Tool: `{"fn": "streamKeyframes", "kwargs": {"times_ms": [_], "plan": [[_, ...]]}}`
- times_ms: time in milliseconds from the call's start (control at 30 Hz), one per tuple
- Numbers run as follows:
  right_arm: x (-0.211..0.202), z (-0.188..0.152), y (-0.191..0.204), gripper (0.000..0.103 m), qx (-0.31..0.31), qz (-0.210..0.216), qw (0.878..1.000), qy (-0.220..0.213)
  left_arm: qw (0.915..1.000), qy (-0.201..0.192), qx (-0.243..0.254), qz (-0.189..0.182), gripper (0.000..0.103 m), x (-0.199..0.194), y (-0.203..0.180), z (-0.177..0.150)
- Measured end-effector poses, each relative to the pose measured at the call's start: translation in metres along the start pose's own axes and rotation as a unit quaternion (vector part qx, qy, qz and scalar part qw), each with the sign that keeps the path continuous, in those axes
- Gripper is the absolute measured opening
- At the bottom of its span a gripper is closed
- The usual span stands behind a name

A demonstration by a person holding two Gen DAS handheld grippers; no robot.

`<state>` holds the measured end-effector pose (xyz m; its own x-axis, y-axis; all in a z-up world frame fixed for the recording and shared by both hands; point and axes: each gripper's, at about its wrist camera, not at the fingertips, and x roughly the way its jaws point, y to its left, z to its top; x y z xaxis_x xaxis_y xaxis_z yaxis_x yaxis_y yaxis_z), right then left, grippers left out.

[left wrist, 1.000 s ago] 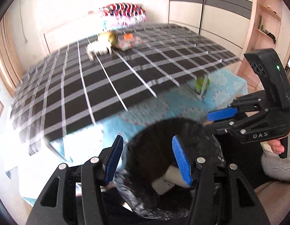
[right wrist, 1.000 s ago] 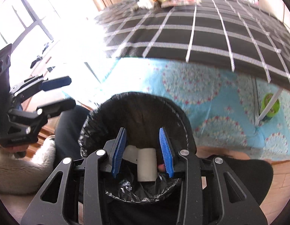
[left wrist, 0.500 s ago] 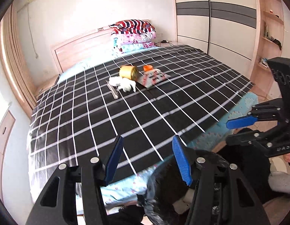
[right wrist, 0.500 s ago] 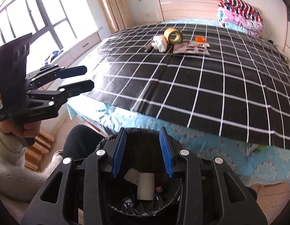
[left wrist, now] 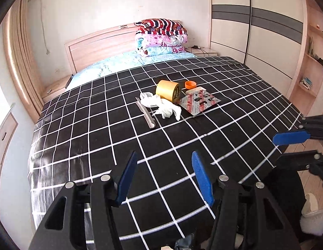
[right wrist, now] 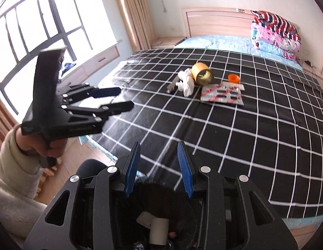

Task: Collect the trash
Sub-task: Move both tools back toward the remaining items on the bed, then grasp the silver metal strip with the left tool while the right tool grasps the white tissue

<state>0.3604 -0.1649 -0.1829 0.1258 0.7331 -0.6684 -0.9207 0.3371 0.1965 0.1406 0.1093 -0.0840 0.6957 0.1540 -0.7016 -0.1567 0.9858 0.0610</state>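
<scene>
Both grippers have lifted away from the bin since a second ago, when their fingers pointed down into it, and now look out across the bed. The left gripper (left wrist: pixel 164 177) has its jaws spread wide with nothing between them; the right gripper (right wrist: pixel 159 168) is also parted, somewhat narrower, and empty. The bin (right wrist: pixel 161 212) sits low behind the right fingers, lined in black plastic, with a cardboard tube (right wrist: pixel 158 230) and a pale scrap inside.

On the checked blanket (left wrist: pixel 94 137) the trash lies in one cluster toward the far middle of the bed: a crumpled tissue (left wrist: pixel 161 106) touching a yellow tape roll (left wrist: pixel 168 89) lying on its side, a white strip (left wrist: pixel 145 114) (its material is hard to make out) just left of the tissue, a blister pack (left wrist: pixel 200 102) to the right, and an orange cap (left wrist: pixel 190 84) beyond that. A wide stretch of bare blanket separates the cluster from both grippers and from the bed's near edge. The blanket's right edge runs near the wardrobe (left wrist: pixel 255 25); folded quilts (left wrist: pixel 161 37) are stacked at the headboard. From the right wrist view, the left gripper hangs over the bed's near left corner, beside the window (right wrist: pixel 36 31).
</scene>
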Motion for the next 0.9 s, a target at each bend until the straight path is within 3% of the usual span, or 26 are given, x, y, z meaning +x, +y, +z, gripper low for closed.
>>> {"fn": "streamKeyframes", "kwargs": {"times_ms": [433,667,800,900], "plan": [[0.042,0.056,-0.016,0.037,0.006,0.001,1.000,0.005,0.9989,0.040,-0.024,-0.003,0.053,0.072,0.021,0.034],[0.072,0.078,-0.038,0.037,0.054,0.031,0.998,0.020,0.9982,0.053,-0.027,0.006,0.052,0.102,0.029,0.044],[0.089,0.085,-0.045,0.037,0.064,0.032,0.997,0.028,0.9974,0.064,-0.031,0.007,0.037,0.116,0.034,0.047],[0.102,0.088,-0.048,0.037,0.068,0.026,0.997,0.037,0.9974,0.064,-0.032,0.007,0.032,0.121,0.039,0.049]]}}
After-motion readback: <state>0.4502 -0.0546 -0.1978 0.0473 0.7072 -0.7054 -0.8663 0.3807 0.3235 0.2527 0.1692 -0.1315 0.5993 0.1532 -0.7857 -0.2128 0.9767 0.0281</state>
